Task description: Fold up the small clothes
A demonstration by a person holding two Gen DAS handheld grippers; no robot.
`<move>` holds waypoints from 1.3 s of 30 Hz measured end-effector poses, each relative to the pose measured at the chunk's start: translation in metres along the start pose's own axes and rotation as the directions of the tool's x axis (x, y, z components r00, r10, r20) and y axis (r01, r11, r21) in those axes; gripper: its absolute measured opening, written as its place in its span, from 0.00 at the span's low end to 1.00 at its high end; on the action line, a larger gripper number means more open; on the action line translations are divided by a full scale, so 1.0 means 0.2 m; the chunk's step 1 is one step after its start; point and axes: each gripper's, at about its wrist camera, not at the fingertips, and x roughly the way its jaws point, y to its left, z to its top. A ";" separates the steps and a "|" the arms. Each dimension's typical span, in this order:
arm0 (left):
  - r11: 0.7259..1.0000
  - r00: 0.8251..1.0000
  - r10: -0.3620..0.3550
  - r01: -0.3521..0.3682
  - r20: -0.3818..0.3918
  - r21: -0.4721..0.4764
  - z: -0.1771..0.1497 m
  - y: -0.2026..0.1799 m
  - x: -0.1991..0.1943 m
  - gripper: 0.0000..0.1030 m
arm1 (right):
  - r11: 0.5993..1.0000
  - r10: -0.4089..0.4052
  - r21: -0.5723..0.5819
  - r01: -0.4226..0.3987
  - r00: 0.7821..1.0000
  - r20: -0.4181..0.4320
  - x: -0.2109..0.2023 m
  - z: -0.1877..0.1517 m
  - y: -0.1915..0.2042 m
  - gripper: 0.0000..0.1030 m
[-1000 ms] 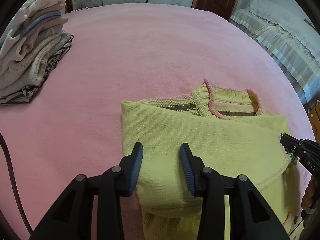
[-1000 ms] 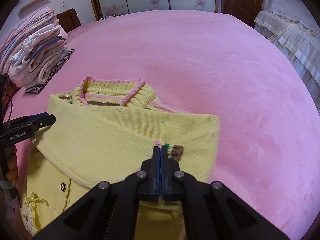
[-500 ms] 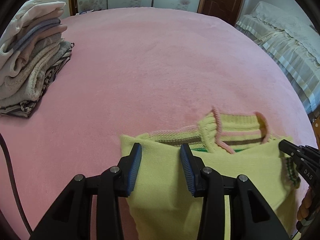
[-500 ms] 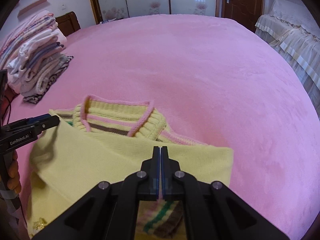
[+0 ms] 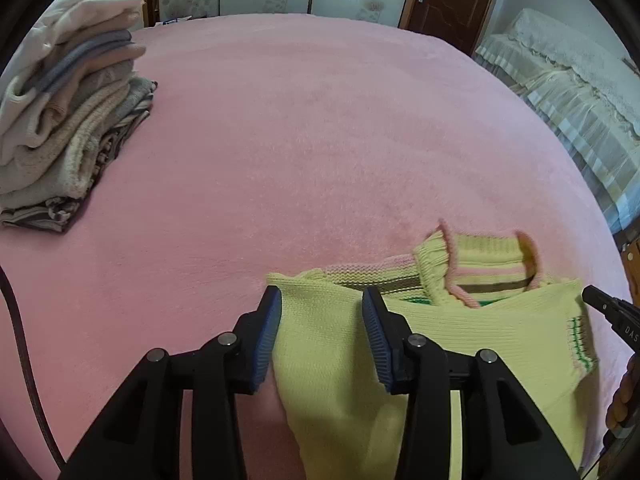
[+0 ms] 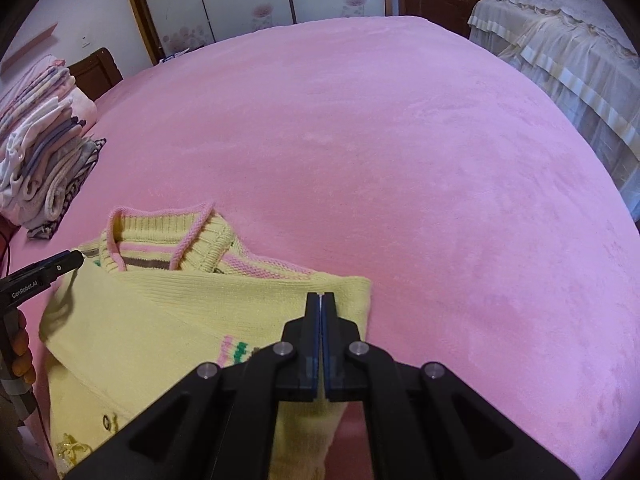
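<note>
A yellow knit sweater with a pink-trimmed collar lies partly folded on the pink bed. My left gripper hovers over the fold's left corner. Its jaws are opening, and yellow fabric fills the gap between them without a clear squeeze. In the right wrist view the left gripper sits side-on at that corner. My right gripper is shut on the fold's right edge, with the striped cuff beside its fingers. The right gripper also shows at the left wrist view's right edge.
A tall stack of folded clothes stands at the bed's left side. A second bed with a pale frilled cover is on the right. A dark cable runs along the left edge. Wide pink bedspread stretches beyond the sweater.
Both grippers have drawn back toward the near edge. The folded yellow layer slid back with them, baring more of the striped collar. The cuff now lies beside the right fingers.
</note>
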 end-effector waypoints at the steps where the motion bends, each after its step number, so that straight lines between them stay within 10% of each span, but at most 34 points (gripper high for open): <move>1: 1.000 1.000 -0.005 0.005 0.013 -0.004 0.00 0.00 -0.04 0.41 | 1.000 0.006 0.001 -0.006 1.000 0.009 -0.03 0.00 0.01 0.00; 30: 0.998 0.994 -0.047 0.043 0.100 0.035 -0.56 -0.13 -1.02 0.51 | 0.982 0.125 -0.165 -0.091 0.970 0.207 -1.12 -0.54 0.32 0.03; 36: 0.999 0.981 -0.048 0.044 0.190 0.026 -0.71 -0.10 -1.25 0.69 | 0.981 0.137 -0.168 -0.099 0.963 0.232 -1.22 -0.65 0.34 0.03; 39: 0.999 0.975 -0.025 0.016 0.219 0.045 -0.77 -0.11 -1.31 0.72 | 0.979 0.139 -0.181 -0.097 0.962 0.235 -1.26 -0.71 0.35 0.22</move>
